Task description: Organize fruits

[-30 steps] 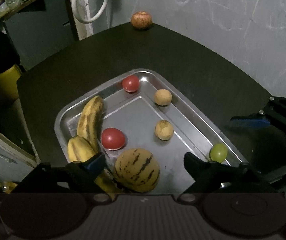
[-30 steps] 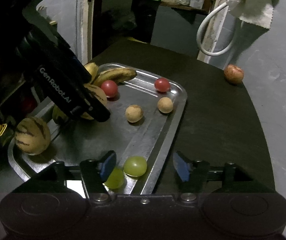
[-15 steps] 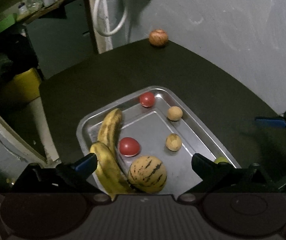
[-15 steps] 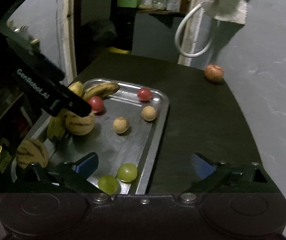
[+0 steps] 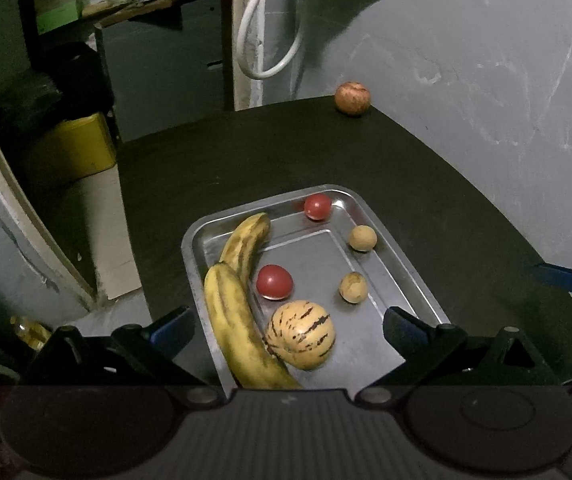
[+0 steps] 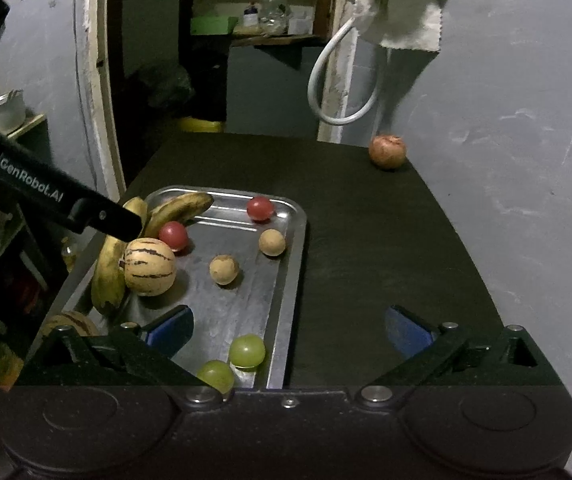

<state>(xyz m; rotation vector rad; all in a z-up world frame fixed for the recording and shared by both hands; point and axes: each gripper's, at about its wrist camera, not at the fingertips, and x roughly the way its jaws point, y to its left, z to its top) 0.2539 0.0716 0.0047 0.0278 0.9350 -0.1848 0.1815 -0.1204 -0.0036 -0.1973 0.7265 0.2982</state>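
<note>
The left hand-held gripper (image 5: 288, 326) is spread wide and grasps nothing; it hangs above the near end of the metal tray (image 5: 400, 258). Directly between its fingers lie the striped melon (image 5: 301, 334) and the near banana (image 5: 238, 332), which touch each other. Just beyond the melon is a red tomato (image 5: 274, 282), and to the right of this a tan round fruit (image 5: 353, 287). The second banana (image 5: 246, 242) lies further on, along the left side of the tray. Near the far right rim is another tan fruit (image 5: 363, 238), and in the far corner a second tomato (image 5: 318, 207).

The right hand-held gripper (image 6: 289, 326) is also released and empty. It hangs over the right rim of the tray (image 6: 286, 280), so its left finger is above the tray and its right finger above the dark tabletop (image 6: 386, 248). Just in front of its left finger two green grapes (image 6: 247, 351) lie close together in the near right corner. Far ahead, at the back edge of the tabletop near the grey wall (image 6: 526, 120), a reddish apple (image 6: 387, 152) stands alone, well apart from the tray. A white hose loop (image 6: 342, 80) hangs behind the tabletop.
</note>
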